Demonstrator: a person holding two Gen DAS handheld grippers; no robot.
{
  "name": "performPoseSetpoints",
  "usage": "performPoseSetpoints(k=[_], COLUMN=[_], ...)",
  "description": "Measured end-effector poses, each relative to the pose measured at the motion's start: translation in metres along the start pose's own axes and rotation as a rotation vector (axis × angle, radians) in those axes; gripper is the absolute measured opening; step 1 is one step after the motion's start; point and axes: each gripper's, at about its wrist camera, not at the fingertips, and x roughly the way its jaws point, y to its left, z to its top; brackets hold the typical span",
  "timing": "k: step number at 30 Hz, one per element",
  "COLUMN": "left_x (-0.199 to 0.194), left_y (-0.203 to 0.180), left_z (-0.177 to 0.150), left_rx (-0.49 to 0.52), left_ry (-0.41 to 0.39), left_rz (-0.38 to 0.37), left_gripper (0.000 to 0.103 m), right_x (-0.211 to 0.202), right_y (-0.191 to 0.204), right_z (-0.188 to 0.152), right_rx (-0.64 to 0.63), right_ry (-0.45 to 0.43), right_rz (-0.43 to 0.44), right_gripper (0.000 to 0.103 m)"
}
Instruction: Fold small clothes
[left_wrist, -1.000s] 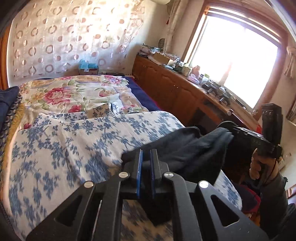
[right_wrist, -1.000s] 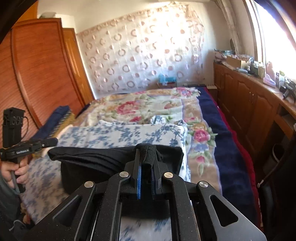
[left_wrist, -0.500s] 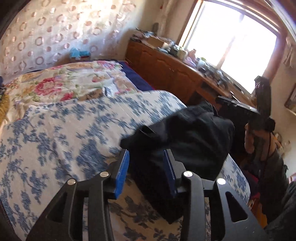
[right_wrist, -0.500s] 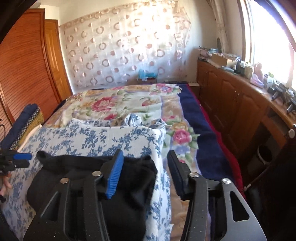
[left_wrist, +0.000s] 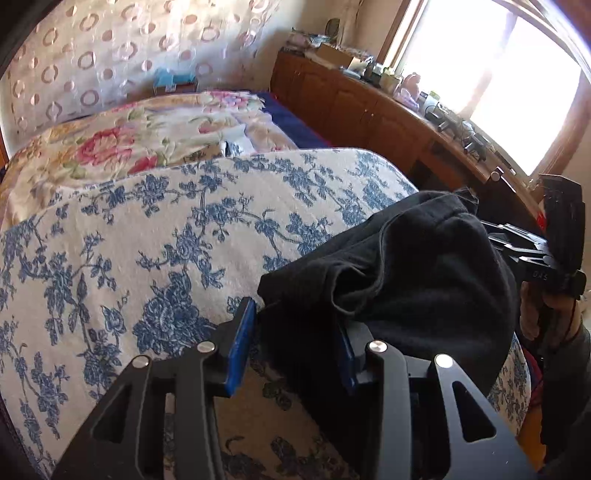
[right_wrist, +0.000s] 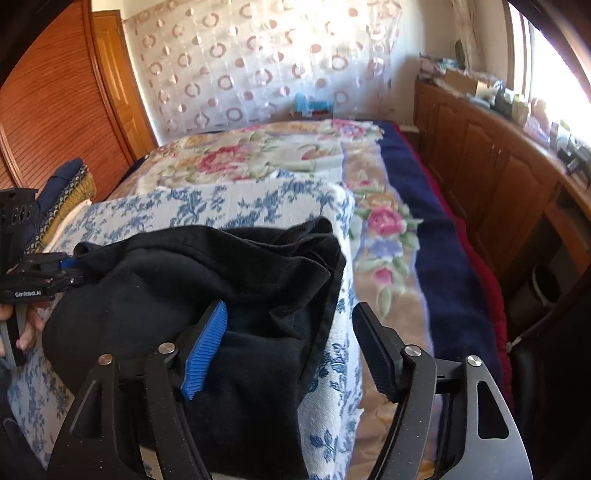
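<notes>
A black garment (left_wrist: 424, 277) lies crumpled on the blue-flowered white cover (left_wrist: 147, 240) near the bed's front edge. My left gripper (left_wrist: 291, 350) is open over its left corner, with cloth lying loose between the blue pads. In the right wrist view the same garment (right_wrist: 166, 280) droops over the cover's (right_wrist: 240, 203) right edge. My right gripper (right_wrist: 288, 332) is open and its jaws are opening, with the garment's right end between them and no pad pressing on it. Each gripper also shows in the other's view: the right one (left_wrist: 535, 258) and the left one (right_wrist: 37, 273), each held by a hand.
Beyond the cover lies a rose-patterned bedspread (right_wrist: 258, 158) on a navy blanket (right_wrist: 424, 206). Wooden cabinets (right_wrist: 498, 166) with clutter on top run under the bright window at the right. A wooden wardrobe (right_wrist: 55, 103) and a folded fabric stack (right_wrist: 70, 184) are at the left.
Both grippers sank toward the bed and went from shut on the black garment to open. The garment, held stretched between them before, now rests slack on the cover.
</notes>
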Motion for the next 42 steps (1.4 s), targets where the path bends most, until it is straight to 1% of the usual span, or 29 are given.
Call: performPoseSetpoints(k=[2,5,7,8,9,10,12,16,22,25,29,30,31,32,33,34,35,37,38,42], left_x=[0.001,0.001,0.003,0.003,0.003,0.003,-0.001,-0.002,0.002,0.003,0.003,0.002,0.003,0.002,0.0,-0.004,-0.012,-0.027,-0.04,-0.082], left_y=[0.001,0.003,0.006,0.009,0.01,0.011,0.01,0.009,0.013,0.014,0.014,0.013,0.012,0.011,0.011,0.01,0.009,0.006,0.004,-0.002], left_z=[0.001,0.004,0.008,0.008,0.009,0.008,0.007,0.007,0.006,0.006,0.006,0.006,0.005,0.004,0.004,0.005,0.005,0.006,0.006,0.005], left_rx=[-0.003,-0.021,-0.046,-0.062,-0.071,-0.075,-0.062,-0.057,-0.067,-0.07,-0.065,-0.056,-0.042,-0.039,-0.042,-0.047,-0.049,-0.047,-0.045,-0.033], left_ry=[0.0,-0.002,-0.005,-0.006,-0.001,0.0,-0.015,-0.016,-0.007,-0.005,-0.008,-0.012,-0.017,-0.02,-0.024,-0.033,-0.056,-0.092,-0.123,-0.207], left_rz=[-0.001,-0.011,-0.041,-0.068,-0.096,-0.119,-0.13,-0.121,-0.12,-0.123,-0.122,-0.123,-0.134,-0.141,-0.147,-0.157,-0.168,-0.183,-0.194,-0.219], left_gripper=[0.039,0.039,0.039,0.037,0.026,0.018,0.013,0.013,0.016,0.019,0.019,0.017,0.013,0.011,0.01,0.009,0.009,0.009,0.009,0.009], right_x=[0.005,0.009,0.01,0.01,0.01,0.01,0.011,0.014,0.016,0.017,0.019,0.019,0.02,0.021,0.02,0.018,0.016,0.006,-0.001,-0.03], right_y=[-0.001,-0.004,-0.005,-0.005,-0.005,-0.005,-0.006,-0.009,-0.005,-0.004,0.0,0.001,0.003,0.004,0.005,0.008,0.009,0.014,0.017,0.033], right_z=[-0.001,-0.003,-0.003,-0.004,-0.004,-0.004,-0.004,-0.003,-0.002,-0.002,-0.004,-0.004,-0.005,-0.004,-0.004,-0.004,-0.004,-0.003,-0.001,0.009], right_rx=[0.012,0.039,0.05,0.053,0.054,0.053,0.055,0.057,0.035,0.034,0.026,0.023,0.021,0.024,0.021,0.009,0.002,-0.012,-0.016,-0.042], right_ry=[0.008,0.013,0.012,0.011,0.009,0.007,0.007,0.011,0.02,0.025,0.032,0.036,0.043,0.051,0.056,0.053,0.045,0.017,-0.007,-0.094], right_rz=[0.012,0.05,0.067,0.072,0.075,0.078,0.089,0.126,0.143,0.17,0.19,0.197,0.218,0.236,0.244,0.238,0.233,0.21,0.202,0.188], right_gripper=[0.076,0.076,0.077,0.077,0.077,0.077,0.077,0.077,0.076,0.068,0.056,0.053,0.042,0.035,0.032,0.026,0.023,0.02,0.019,0.017])
